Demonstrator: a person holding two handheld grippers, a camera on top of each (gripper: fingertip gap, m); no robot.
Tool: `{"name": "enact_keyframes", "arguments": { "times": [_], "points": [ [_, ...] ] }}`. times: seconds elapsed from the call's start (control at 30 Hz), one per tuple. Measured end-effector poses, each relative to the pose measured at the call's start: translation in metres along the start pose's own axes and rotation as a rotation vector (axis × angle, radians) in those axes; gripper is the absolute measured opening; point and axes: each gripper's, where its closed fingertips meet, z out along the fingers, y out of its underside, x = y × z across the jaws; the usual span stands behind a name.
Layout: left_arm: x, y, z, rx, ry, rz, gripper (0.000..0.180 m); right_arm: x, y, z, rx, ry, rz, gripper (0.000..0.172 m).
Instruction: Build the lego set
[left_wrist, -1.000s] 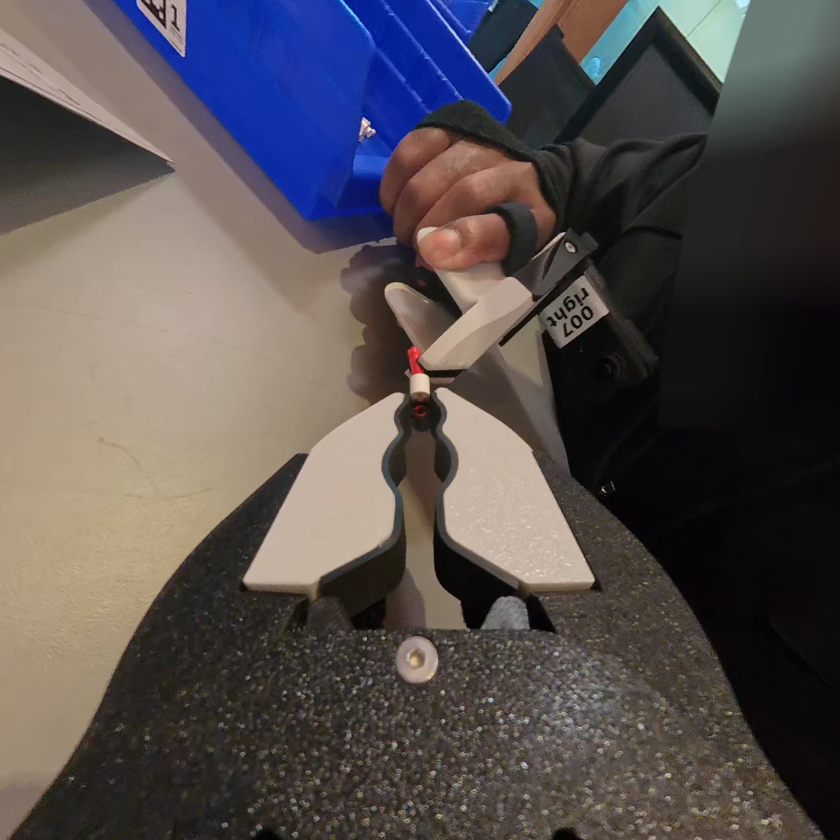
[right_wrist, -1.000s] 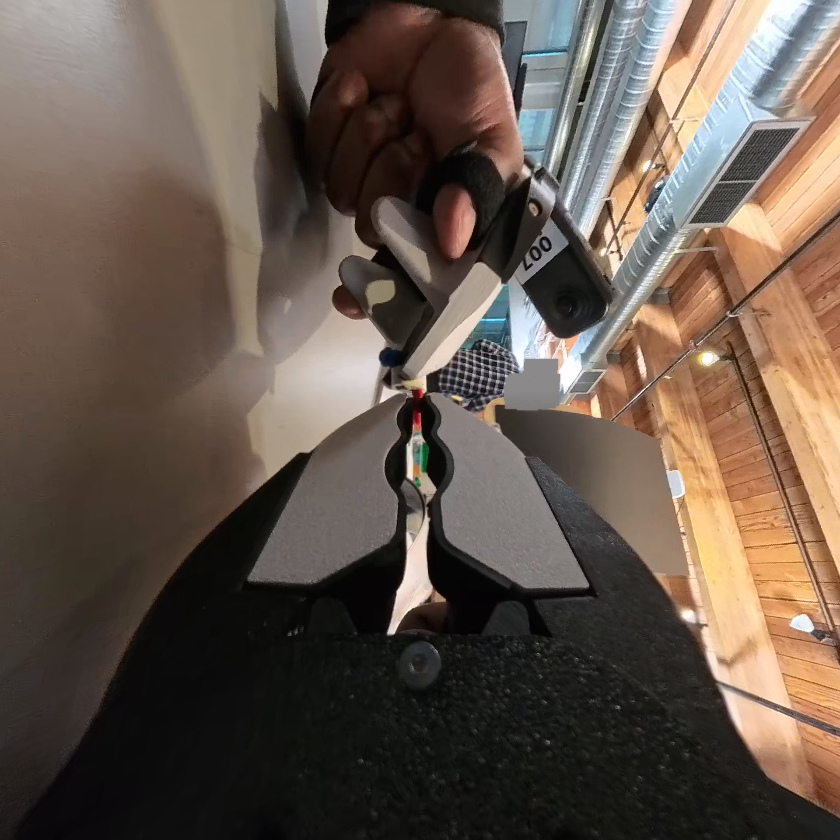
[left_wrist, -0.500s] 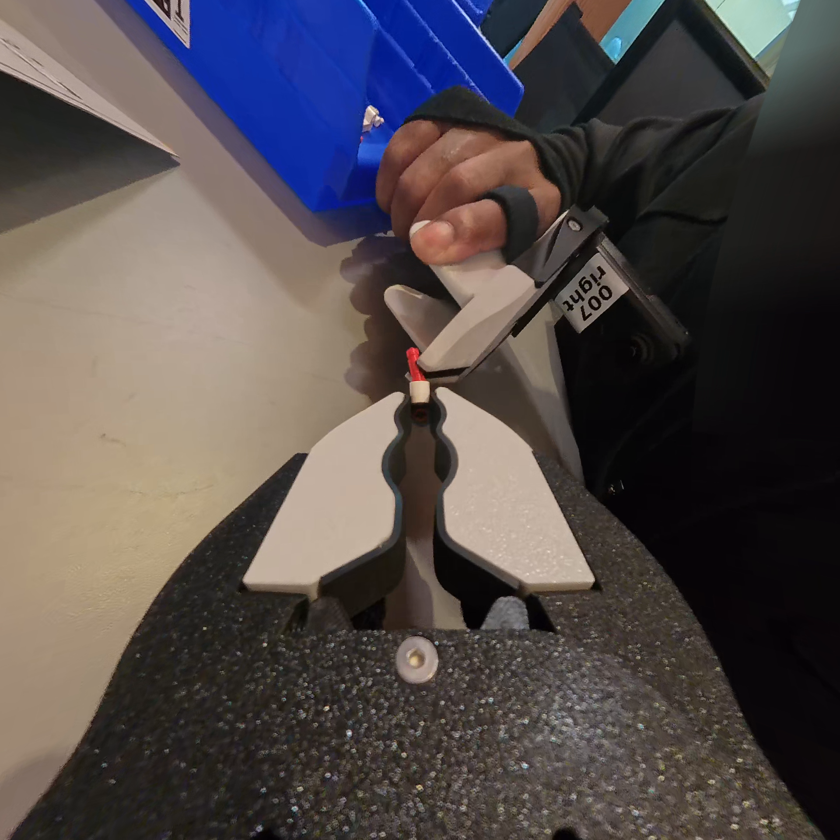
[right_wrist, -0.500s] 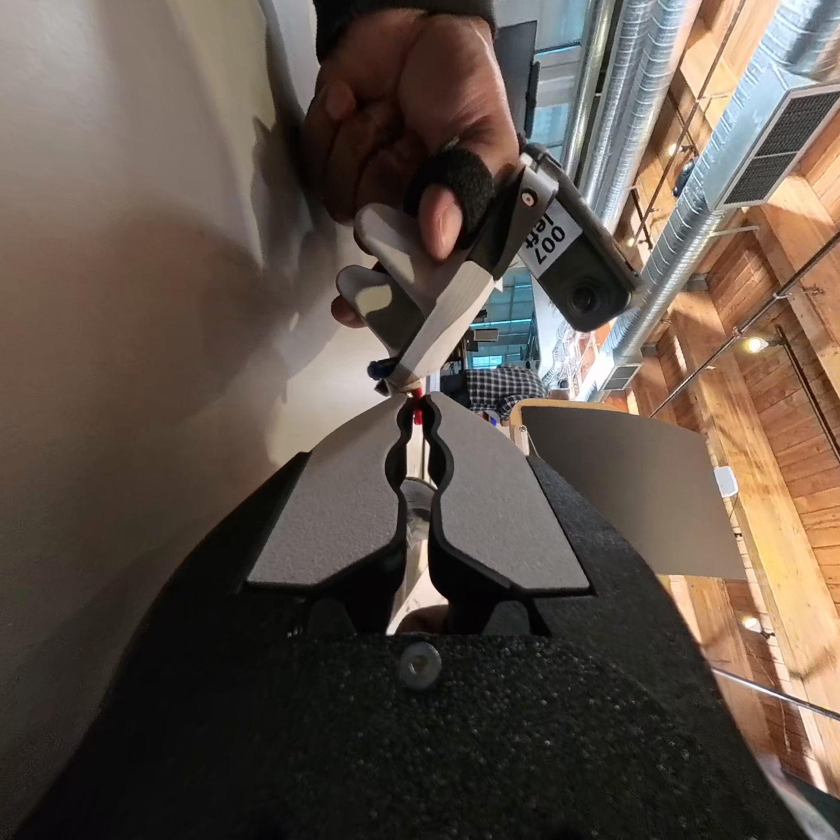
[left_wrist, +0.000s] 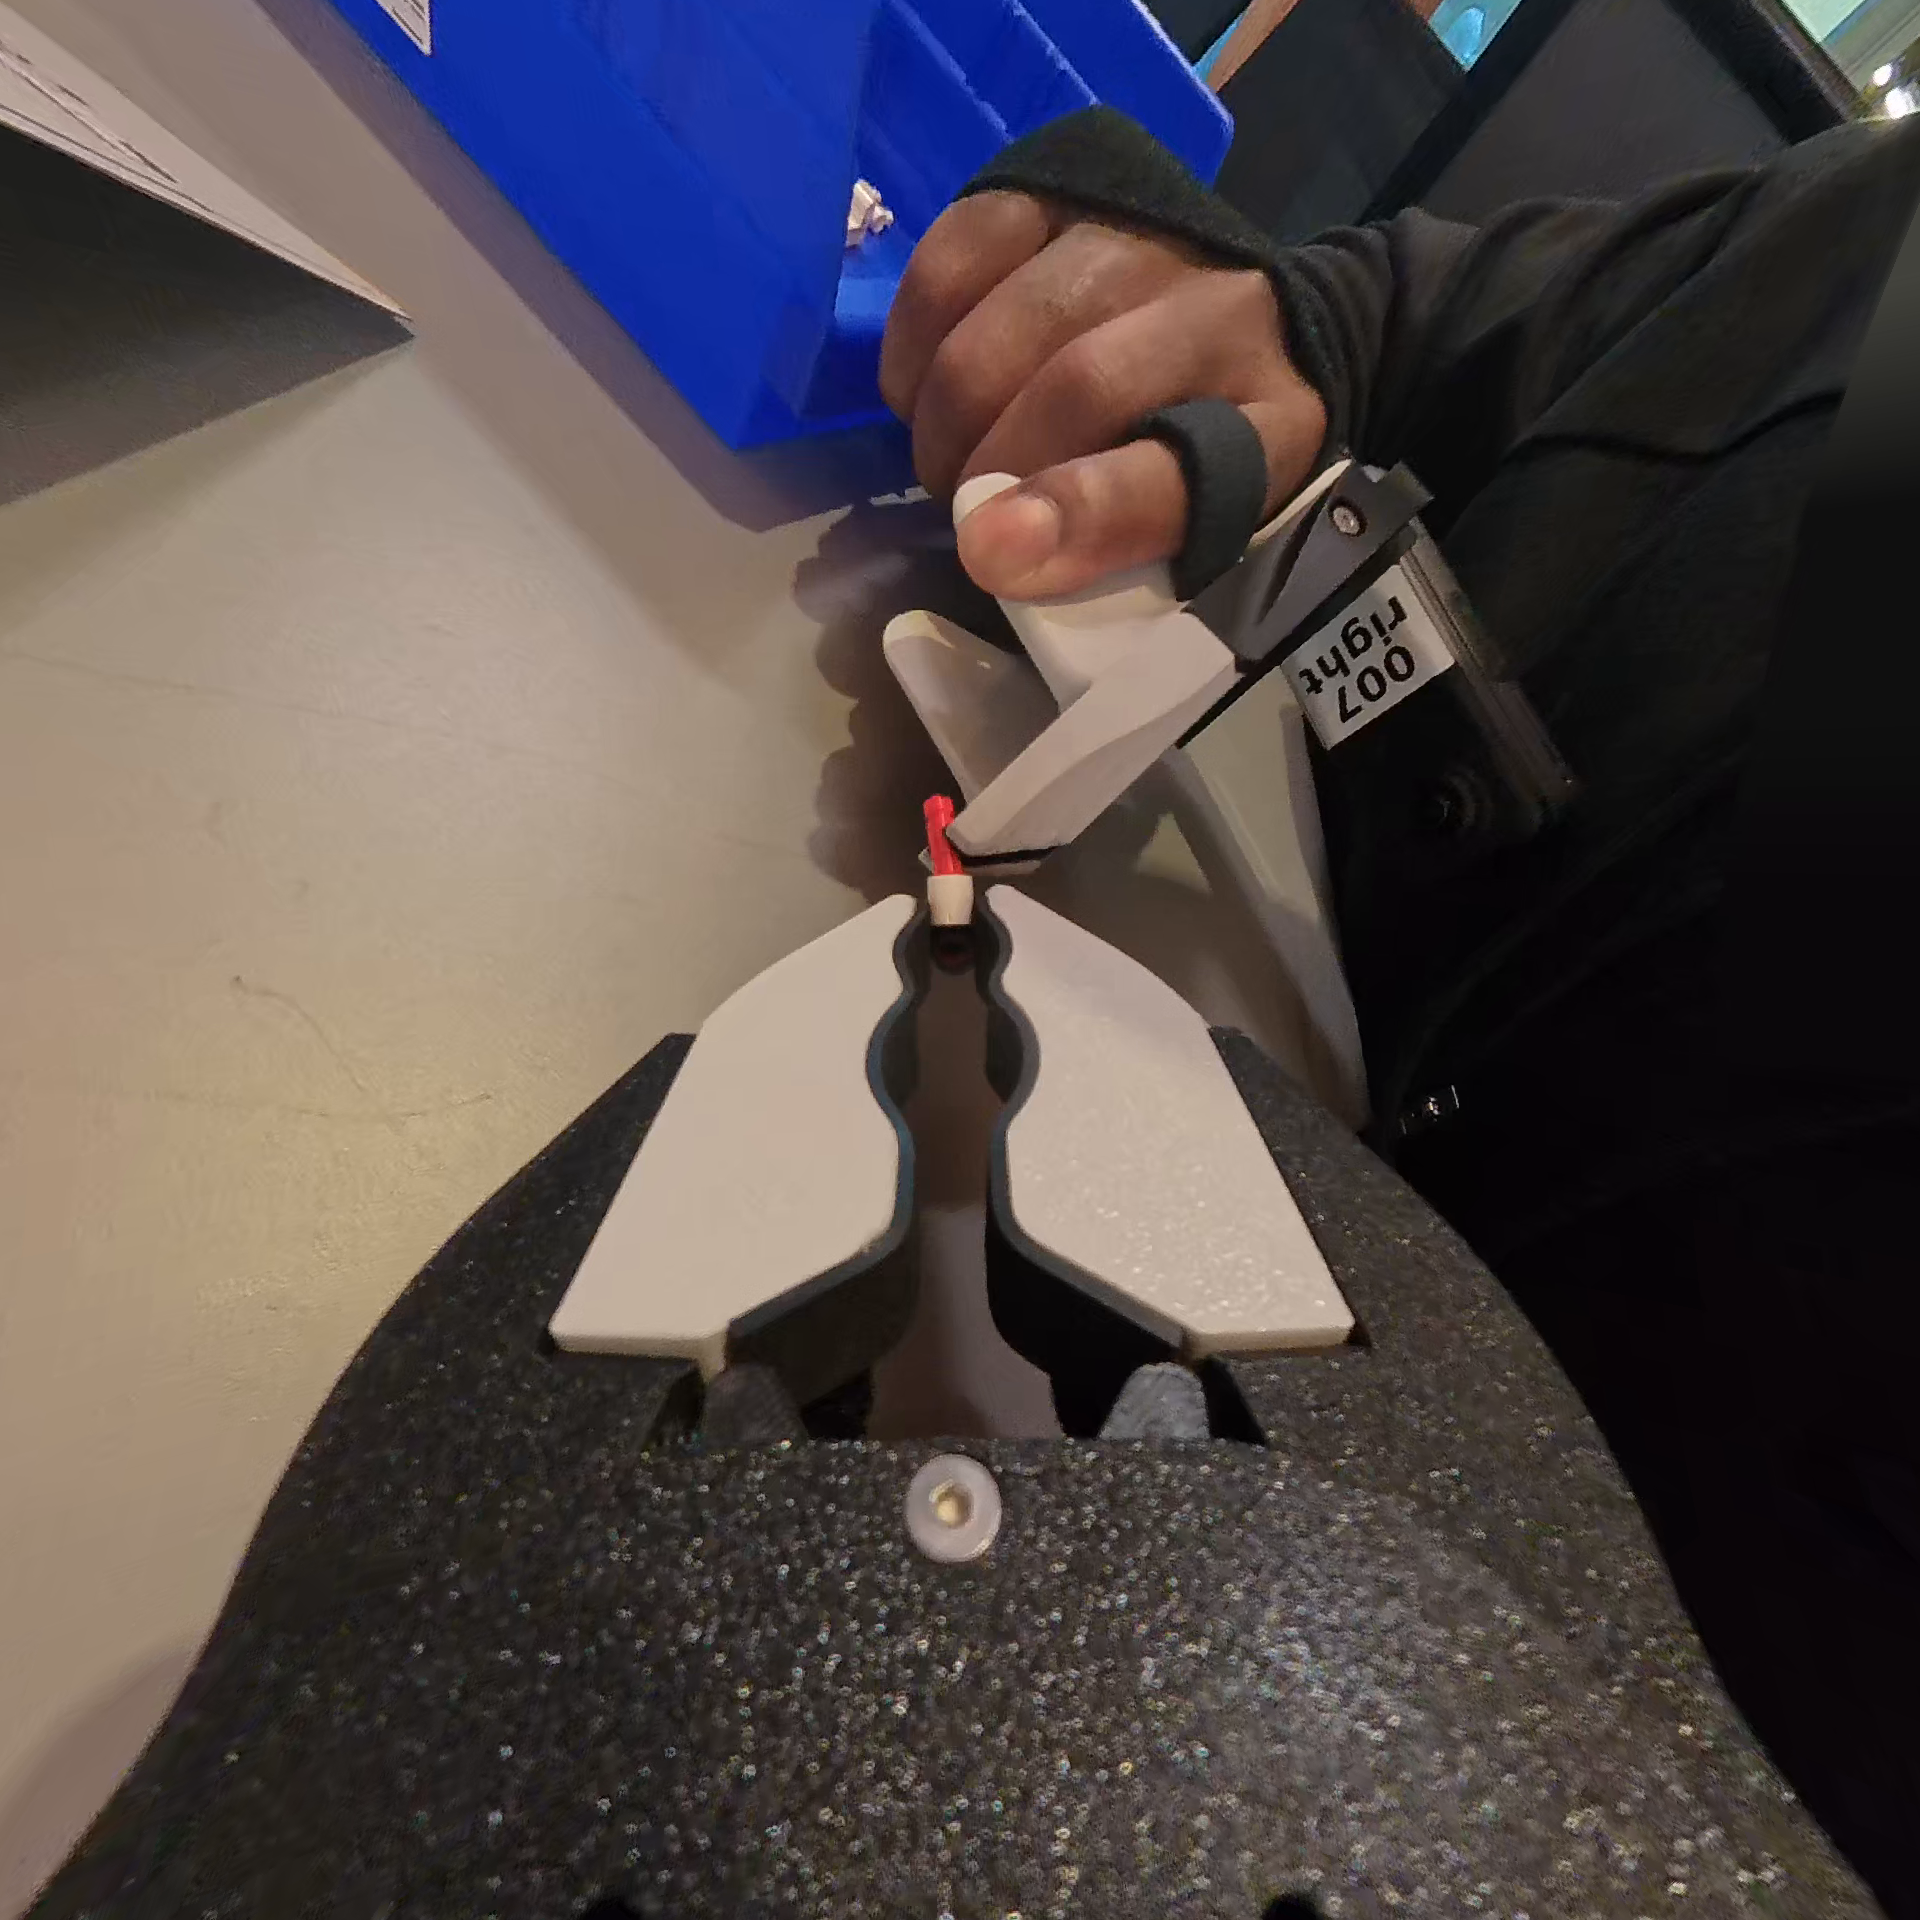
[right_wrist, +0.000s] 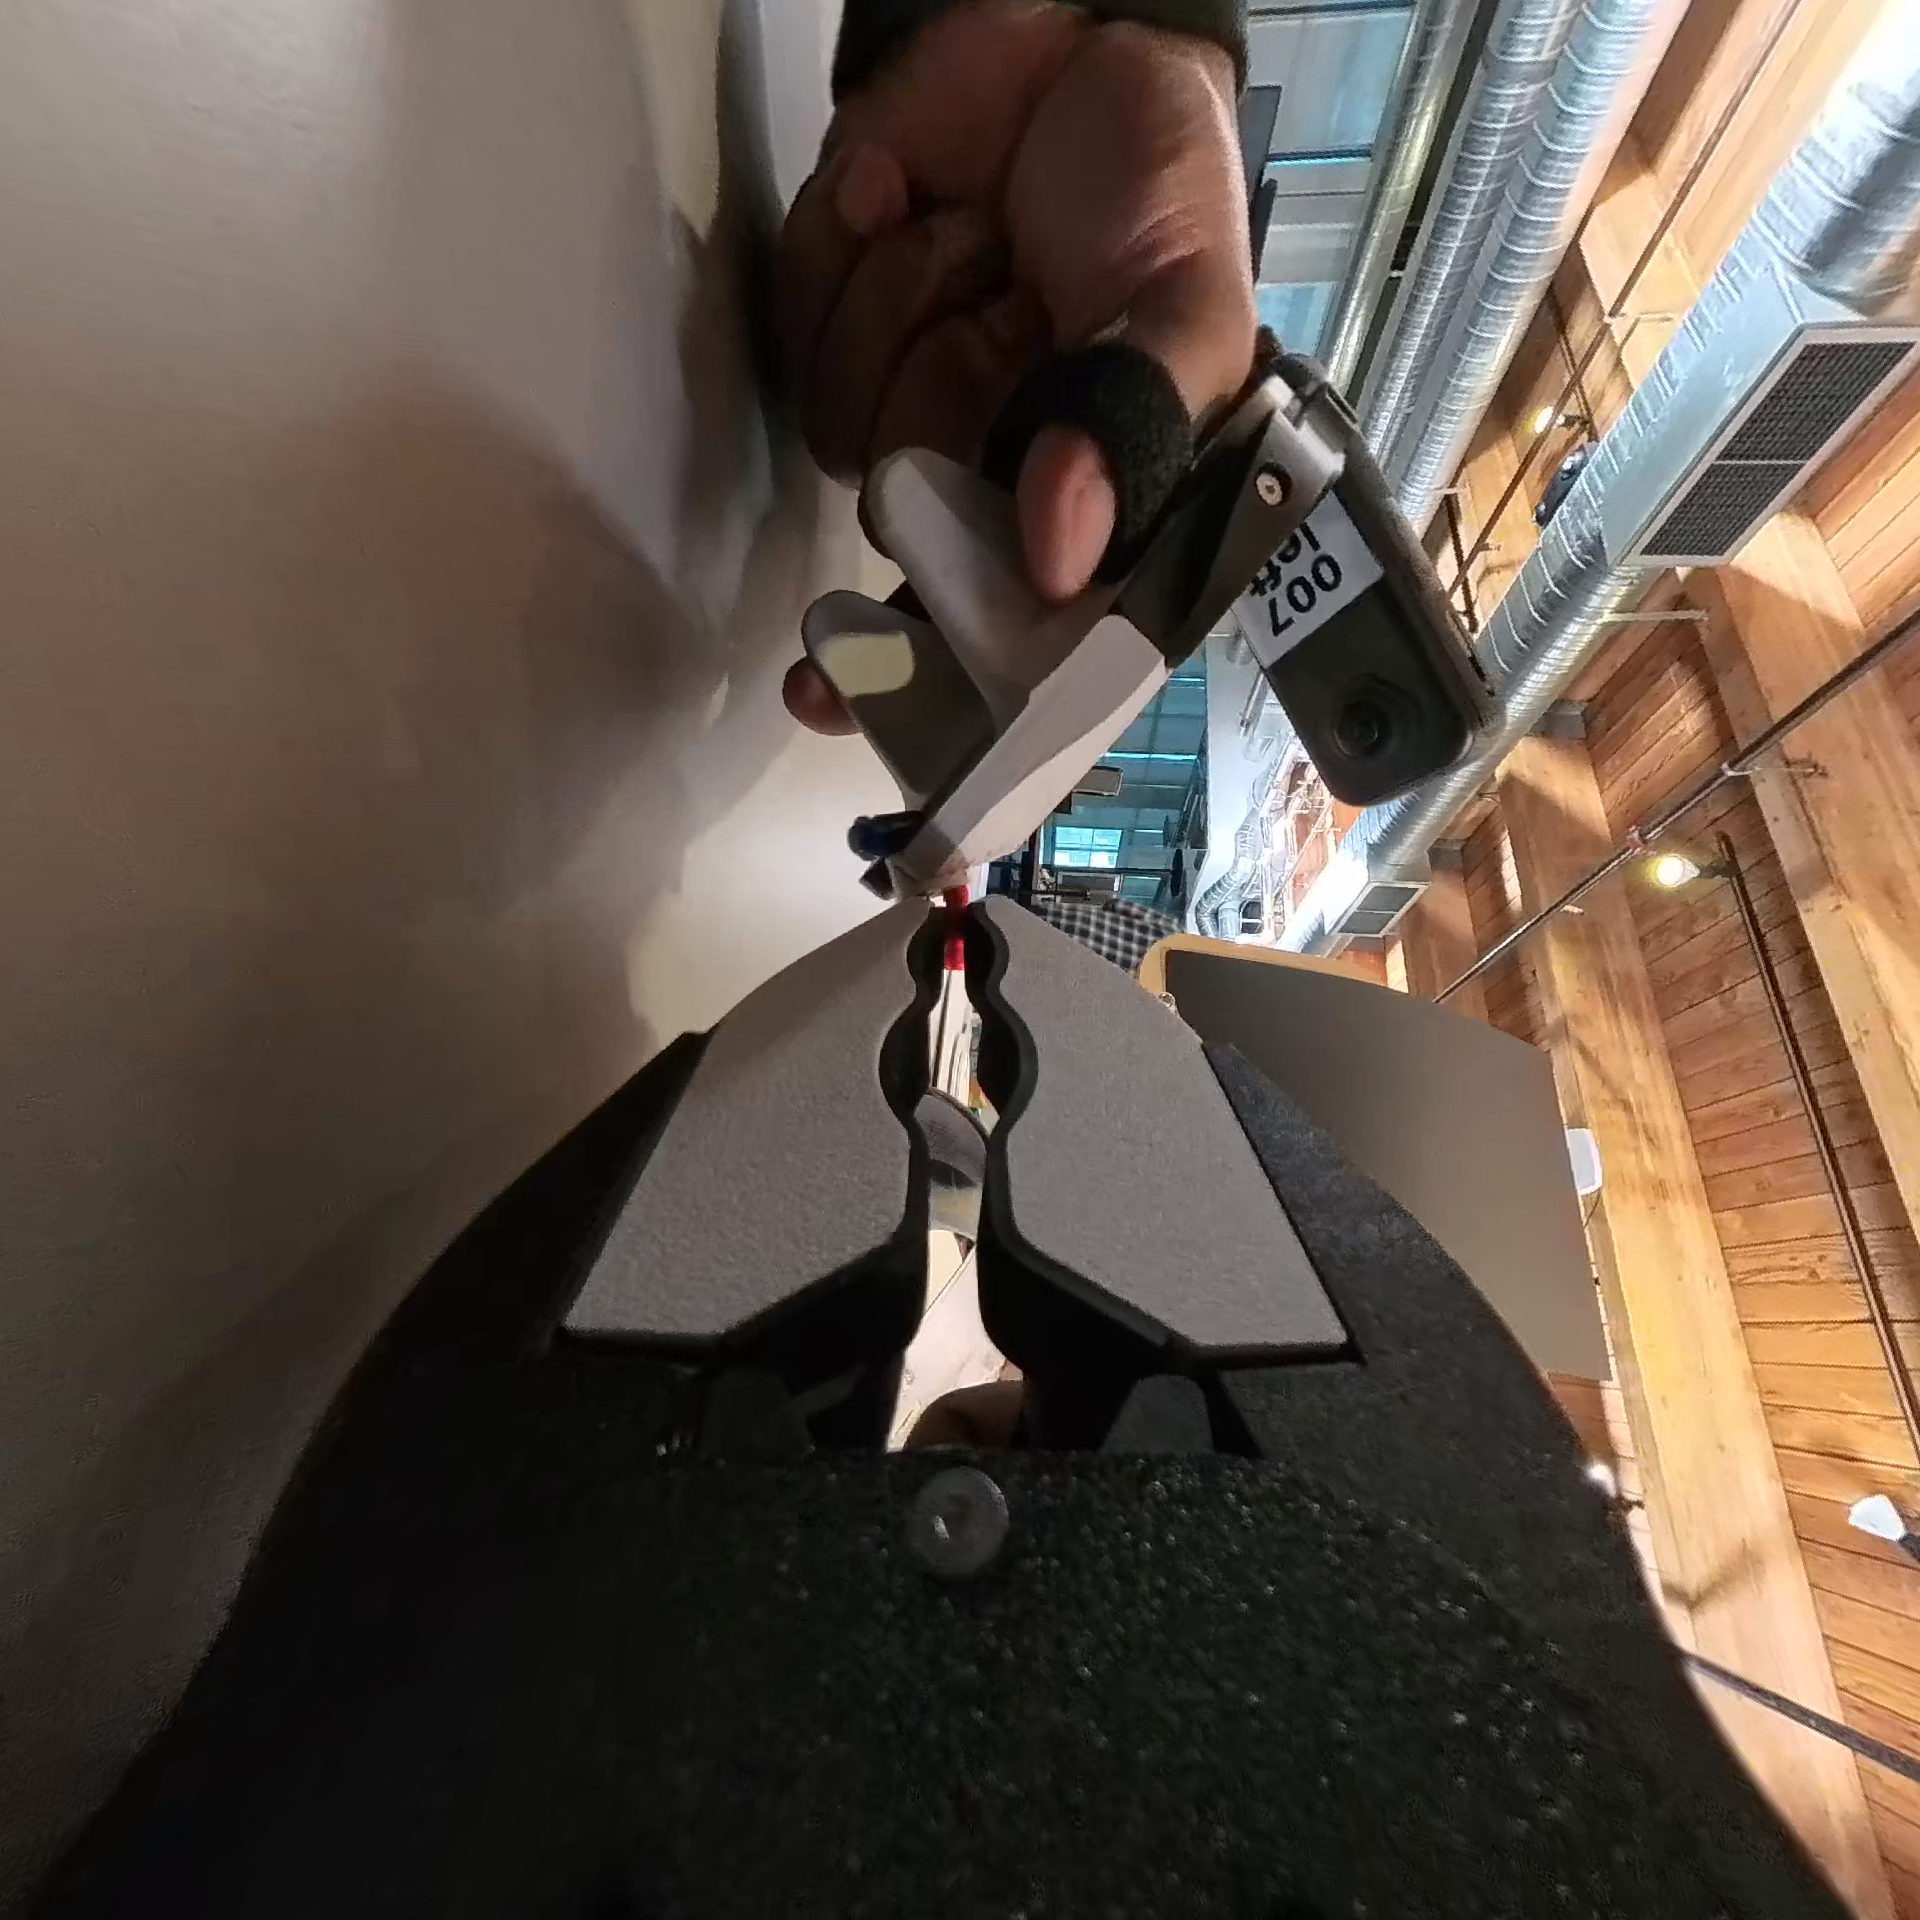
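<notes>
In the left wrist view my left gripper (left_wrist: 951, 914) is shut on a small white sleeve piece (left_wrist: 950, 900) at its fingertips. A thin red pin (left_wrist: 940, 834) stands out of the far end of that piece. The right gripper (left_wrist: 961, 854), held by a hand (left_wrist: 1060, 343), pinches the pin from the right. In the right wrist view my right gripper (right_wrist: 954, 914) is shut on the red pin (right_wrist: 952, 943). The left gripper (right_wrist: 920, 868) meets it tip to tip there, with a small blue part (right_wrist: 878, 831) sticking out at its tip.
Blue bins (left_wrist: 727, 156) stand at the back of the beige table (left_wrist: 312, 831). A grey board (left_wrist: 156, 312) overhangs at the upper left. A black sleeve (left_wrist: 1558, 416) fills the right. The right wrist view shows a grey panel (right_wrist: 1403, 1143) and a wooden wall (right_wrist: 1766, 1039). Less than 4 cm separates the two grippers' tips.
Both grippers stay shut and tip to tip on the joined red and white parts. The two hands have tilted slightly and the background has shifted.
</notes>
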Motion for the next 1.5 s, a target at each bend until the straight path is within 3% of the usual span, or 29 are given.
{"name": "enact_keyframes", "arguments": {
  "times": [0.47,0.8,1.5],
  "points": [
    [0.001,0.003,0.001,-0.019,-0.001,0.0,0.007,-0.006,-0.005,-0.001,0.021,-0.033,-0.011,0.003],
    [0.013,0.014,0.006,-0.089,0.025,0.108,0.007,-0.01,-0.02,-0.009,0.119,-0.083,-0.094,0.002],
    [0.018,0.007,-0.001,-0.01,0.039,0.148,0.007,0.008,-0.015,-0.008,0.126,0.034,-0.002,0.007]
  ]
}}
